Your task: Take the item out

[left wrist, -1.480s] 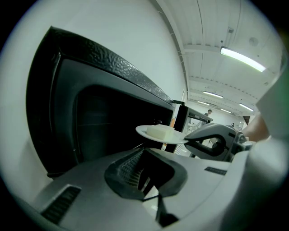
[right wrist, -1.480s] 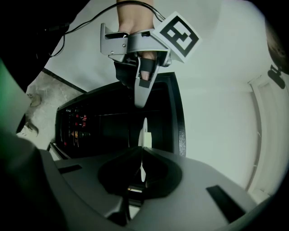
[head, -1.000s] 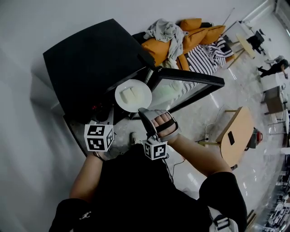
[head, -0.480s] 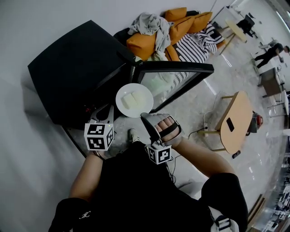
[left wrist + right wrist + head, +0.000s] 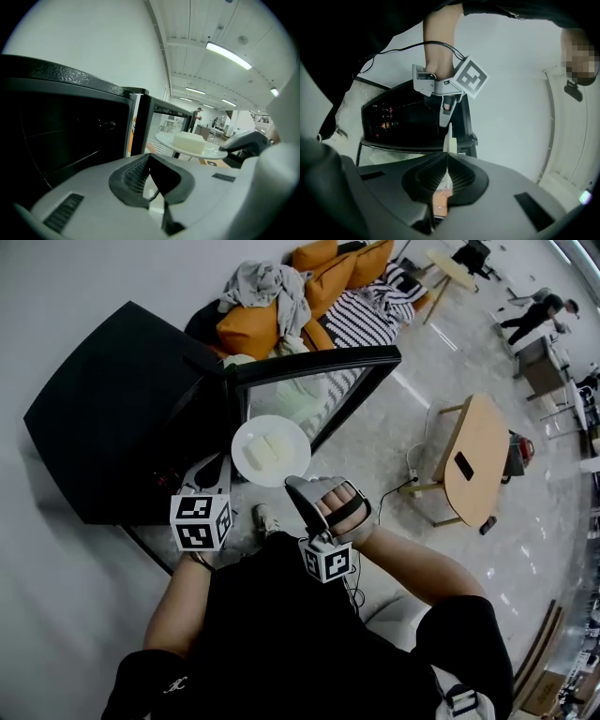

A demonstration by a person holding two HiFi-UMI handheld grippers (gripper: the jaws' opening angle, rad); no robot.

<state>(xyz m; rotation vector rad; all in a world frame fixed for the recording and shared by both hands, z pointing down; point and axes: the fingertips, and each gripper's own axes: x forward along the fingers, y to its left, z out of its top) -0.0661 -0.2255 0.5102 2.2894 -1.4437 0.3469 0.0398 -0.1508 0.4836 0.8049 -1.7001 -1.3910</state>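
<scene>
Backing away from the black oven [image 5: 112, 418] since a second ago, the right hand-held gripper [image 5: 294, 483] is clamped on the rim of the white plate [image 5: 246, 442]. The plate carries a pale block [image 5: 262, 448] and now hangs clear of the cavity, beside the open glass door [image 5: 309, 395]. The left hand-held gripper [image 5: 214, 471] trails alongside, closed and empty. The item looks to be out; it only needs setting down.

The glossy pale floor [image 5: 394, 418] carries a small oval light-wood table [image 5: 487, 442] on splayed legs. A dark flat rectangular object [image 5: 461, 465] lies on the tabletop. A small white socket block [image 5: 412, 475] with its cable lies on the floor just beside the table. A heap of orange cushions [image 5: 248, 329] rests by the wall.
</scene>
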